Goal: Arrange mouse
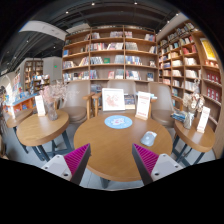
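A small grey mouse (pixel 149 138) lies on the round wooden table (pixel 100 150), right of its middle. A round light-blue mouse mat (pixel 118 122) lies at the table's far side, apart from the mouse. My gripper (pixel 112 160) is open and empty, its two magenta pads (pixel 74 158) wide apart above the table's near edge. The mouse is ahead of the right finger, well beyond it.
Two upright sign cards (pixel 113 99) stand at the table's far edge. A second round table (pixel 42 128) with a vase stands to the left, another (pixel 195 133) to the right. Bookshelves (pixel 110 55) line the back and right walls.
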